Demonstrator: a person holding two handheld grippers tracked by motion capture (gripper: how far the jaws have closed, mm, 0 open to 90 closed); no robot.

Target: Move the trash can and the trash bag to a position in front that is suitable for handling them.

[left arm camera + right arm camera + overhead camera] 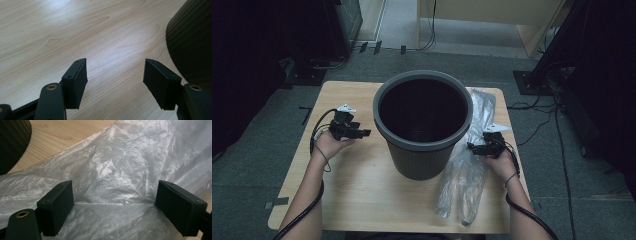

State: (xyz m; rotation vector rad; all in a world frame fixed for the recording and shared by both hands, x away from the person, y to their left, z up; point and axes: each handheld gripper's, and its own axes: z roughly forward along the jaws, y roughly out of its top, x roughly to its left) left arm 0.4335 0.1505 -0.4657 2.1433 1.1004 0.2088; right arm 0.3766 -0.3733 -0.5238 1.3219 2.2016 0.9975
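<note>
Clear plastic bag [467,170] at 3 o'clock of grey bin [423,122] on worktop [357,190]. Right gripper [115,207] fingers wide over film; left gripper [115,83] fingers wide, empty. Close squarely on one fold; avoid dragging.

Table [362,200]: pale wood-grain top, smooth, faint sheen; bin [422,150]: dark grey plastic, matt, finely ribbed outer wall; bag [120,165]: thin clear plastic film, crinkled, glossy; right gripper [115,207] jaw pads: black, matt, with small screw holes.
</note>
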